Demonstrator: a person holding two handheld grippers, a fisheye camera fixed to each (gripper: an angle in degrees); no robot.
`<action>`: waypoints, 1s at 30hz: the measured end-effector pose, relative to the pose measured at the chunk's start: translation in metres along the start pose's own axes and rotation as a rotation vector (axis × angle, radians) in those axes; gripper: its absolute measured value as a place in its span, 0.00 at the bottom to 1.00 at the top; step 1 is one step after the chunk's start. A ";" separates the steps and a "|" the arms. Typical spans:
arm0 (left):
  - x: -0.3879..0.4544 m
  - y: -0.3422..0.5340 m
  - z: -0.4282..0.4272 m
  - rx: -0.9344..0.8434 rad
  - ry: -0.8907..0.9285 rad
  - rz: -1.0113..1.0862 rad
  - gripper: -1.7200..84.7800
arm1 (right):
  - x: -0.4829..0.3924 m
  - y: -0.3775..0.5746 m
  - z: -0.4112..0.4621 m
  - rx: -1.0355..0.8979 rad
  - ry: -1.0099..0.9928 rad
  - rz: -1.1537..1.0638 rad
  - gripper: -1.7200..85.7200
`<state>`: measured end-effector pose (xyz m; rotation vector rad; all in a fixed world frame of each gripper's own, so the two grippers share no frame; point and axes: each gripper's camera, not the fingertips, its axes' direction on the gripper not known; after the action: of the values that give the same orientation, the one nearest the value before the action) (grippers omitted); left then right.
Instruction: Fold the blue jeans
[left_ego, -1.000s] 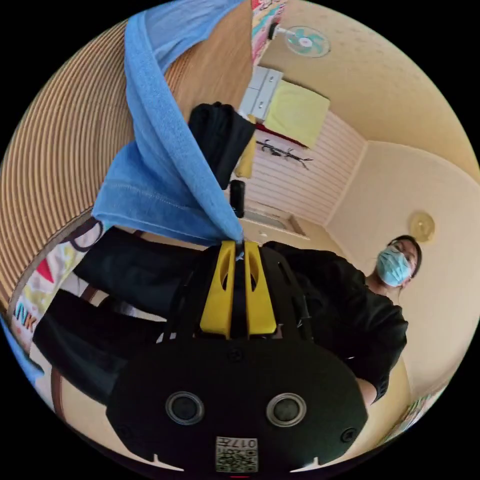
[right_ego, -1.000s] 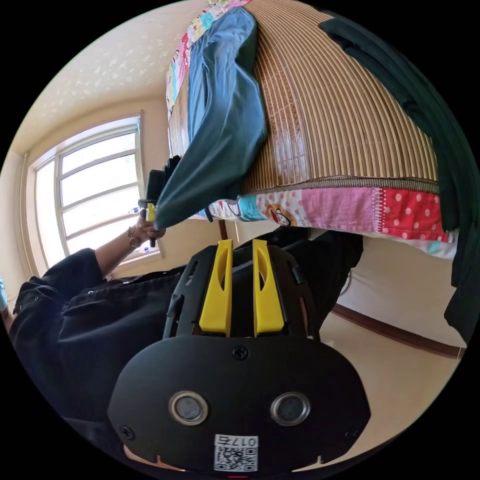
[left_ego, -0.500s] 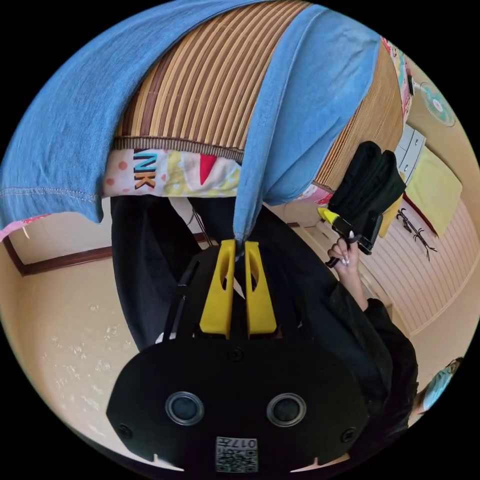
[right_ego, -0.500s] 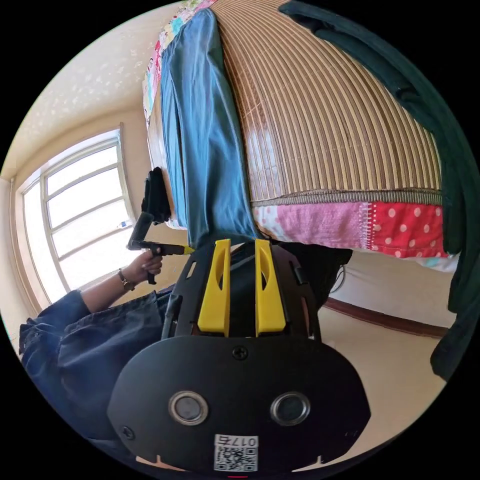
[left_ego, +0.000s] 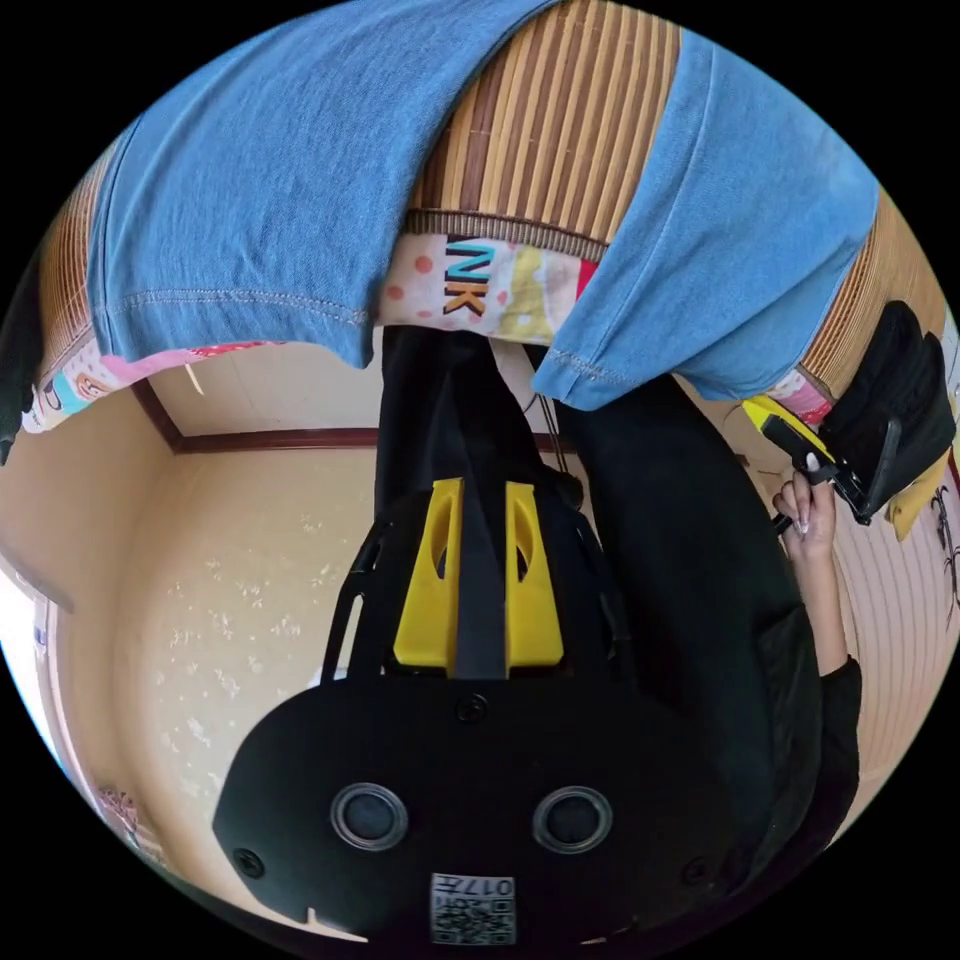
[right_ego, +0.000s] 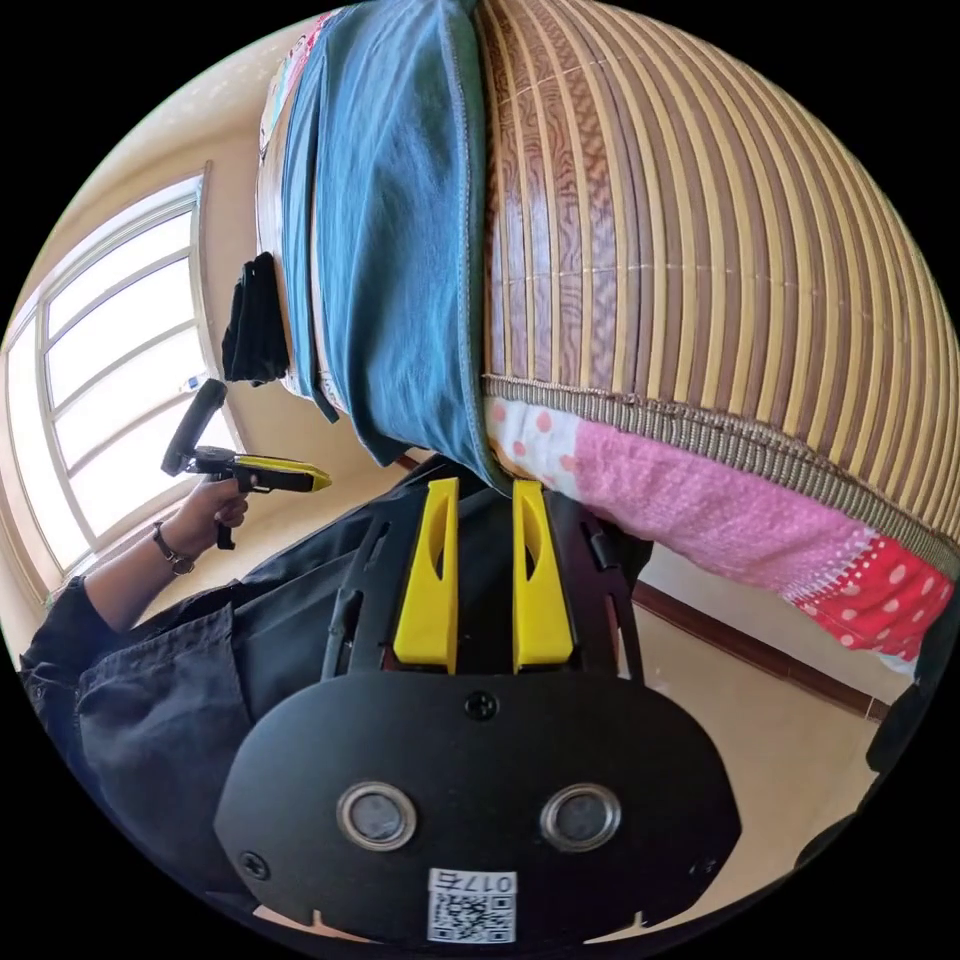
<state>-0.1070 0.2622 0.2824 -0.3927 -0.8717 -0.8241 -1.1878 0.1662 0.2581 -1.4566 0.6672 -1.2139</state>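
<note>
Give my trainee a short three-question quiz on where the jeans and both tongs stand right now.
1. True or false: the left tongs are clamped on a hem of the blue jeans.
2. The leg ends of the jeans: A) lie flat on the woven mat, B) hang over the bed's edge, C) sit on the floor.
3. Fill in: in the right gripper view, the right tongs sit just below the jeans with their jaws ____.

Key: 1 false, jaws apart with nothing between them; 2 B; 3 open.
</note>
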 end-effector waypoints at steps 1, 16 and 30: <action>0.001 0.002 0.002 0.003 0.018 0.010 0.10 | -0.001 0.000 0.004 -0.008 0.025 -0.005 0.10; 0.109 0.045 0.001 0.271 0.153 0.408 0.10 | -0.077 0.093 -0.044 0.096 -0.036 -0.213 0.05; 0.184 0.072 0.021 0.257 -0.047 0.467 0.11 | -0.190 0.128 -0.095 0.071 -0.101 -0.453 0.05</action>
<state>0.0060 0.2344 0.4433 -0.3701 -0.8709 -0.2694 -1.3105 0.2662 0.0667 -1.6481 0.2242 -1.4776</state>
